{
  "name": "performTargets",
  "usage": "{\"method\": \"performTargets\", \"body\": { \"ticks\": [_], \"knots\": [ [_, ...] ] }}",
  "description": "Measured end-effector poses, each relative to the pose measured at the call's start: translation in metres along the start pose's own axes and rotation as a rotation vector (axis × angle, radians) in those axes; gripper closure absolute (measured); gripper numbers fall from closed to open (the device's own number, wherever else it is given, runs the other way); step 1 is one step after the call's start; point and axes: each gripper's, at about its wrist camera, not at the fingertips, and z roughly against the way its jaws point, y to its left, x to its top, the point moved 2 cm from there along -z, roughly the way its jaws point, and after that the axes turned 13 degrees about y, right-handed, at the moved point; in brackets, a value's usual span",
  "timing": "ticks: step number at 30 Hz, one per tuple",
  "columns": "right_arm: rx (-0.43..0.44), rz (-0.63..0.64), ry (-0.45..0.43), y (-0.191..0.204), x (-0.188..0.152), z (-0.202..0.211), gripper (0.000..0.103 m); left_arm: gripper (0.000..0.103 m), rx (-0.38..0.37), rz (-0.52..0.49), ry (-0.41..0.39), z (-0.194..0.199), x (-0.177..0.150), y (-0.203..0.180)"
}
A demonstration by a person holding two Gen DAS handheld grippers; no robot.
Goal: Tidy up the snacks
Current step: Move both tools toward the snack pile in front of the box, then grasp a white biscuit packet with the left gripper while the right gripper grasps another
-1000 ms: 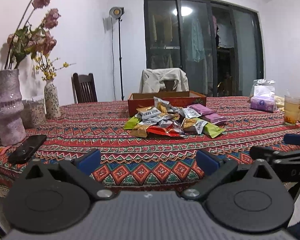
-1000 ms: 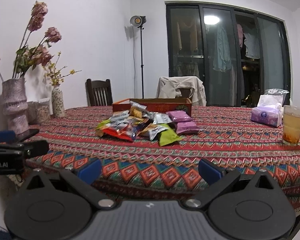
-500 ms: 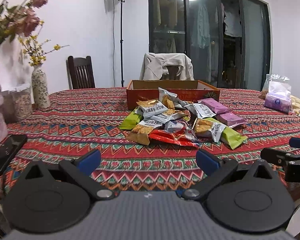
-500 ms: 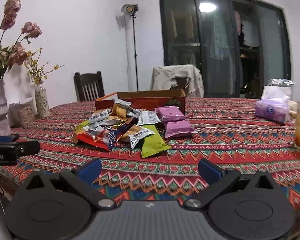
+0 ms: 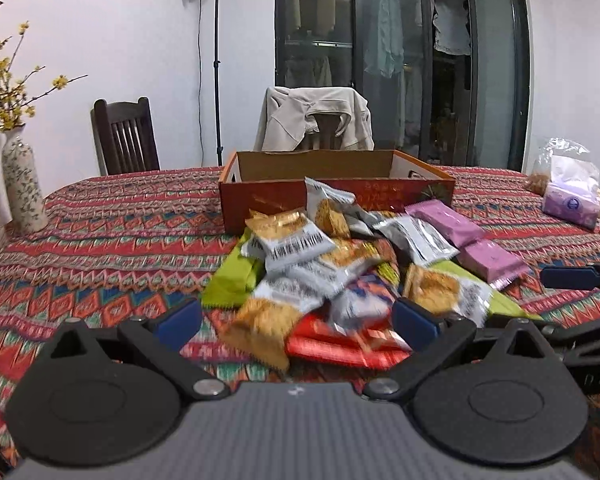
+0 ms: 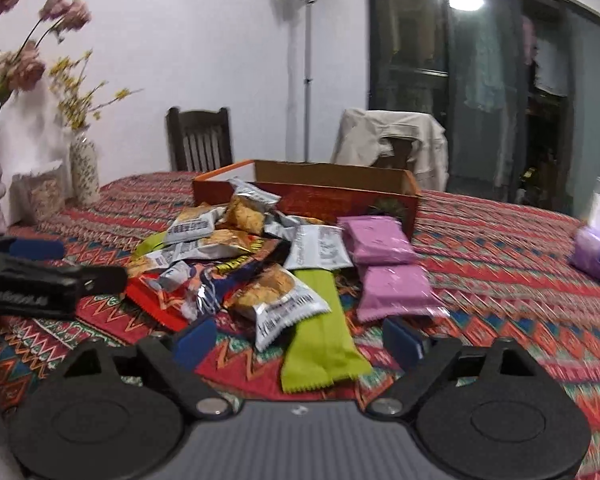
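A heap of snack packets [image 5: 340, 276] is lying across the middle of the patterned tablecloth [image 5: 112, 240], blocking the straight way to the orange cardboard box [image 5: 336, 188] just behind it; the tallest packets are leaning against the box's front wall. The box is standing open at the top. Left of the heap, bare cloth is running clear up to a small flowered vase [image 5: 22, 184] near the table's edge. On the right, two pink packets [image 6: 384, 264] are lying at the heap's fringe, with open cloth beyond them reaching to a tissue pack [image 5: 572, 200]. A green wrapper [image 6: 320, 332] is reaching out between the right gripper's [image 6: 298, 334] spread fingers.
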Motion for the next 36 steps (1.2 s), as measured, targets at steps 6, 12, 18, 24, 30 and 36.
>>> {"method": "performTargets", "body": {
  "ticks": [6, 12, 18, 24, 30, 36],
  "knots": [
    [0.025, 0.146, 0.071, 0.007, 0.031, -0.04, 0.033, 0.0, 0.007, -0.003, 0.014, -0.028, 0.019, 0.009],
    [0.032, 0.257, 0.145, 0.015, 0.048, -0.074, 0.043, 0.021, 0.018, -0.019, 0.06, -0.044, 0.023, 0.031],
    [0.073, 0.212, 0.139, 0.003, 0.055, -0.08, 0.053, 0.025, -0.107, -0.007, 0.097, -0.049, 0.034, 0.037],
    [0.062, 0.13, 0.131, -0.017, 0.053, -0.074, 0.057, 0.045, -0.109, -0.015, 0.206, -0.061, 0.016, 0.033],
    [0.069, 0.101, 0.129, -0.024, 0.045, -0.064, 0.048, 0.046, -0.165, 0.032, 0.192, -0.067, 0.012, 0.04],
    [0.076, 0.153, 0.12, -0.02, 0.048, -0.077, 0.045, 0.06, -0.178, 0.055, 0.187, -0.053, 0.009, 0.041]
  ]
}}
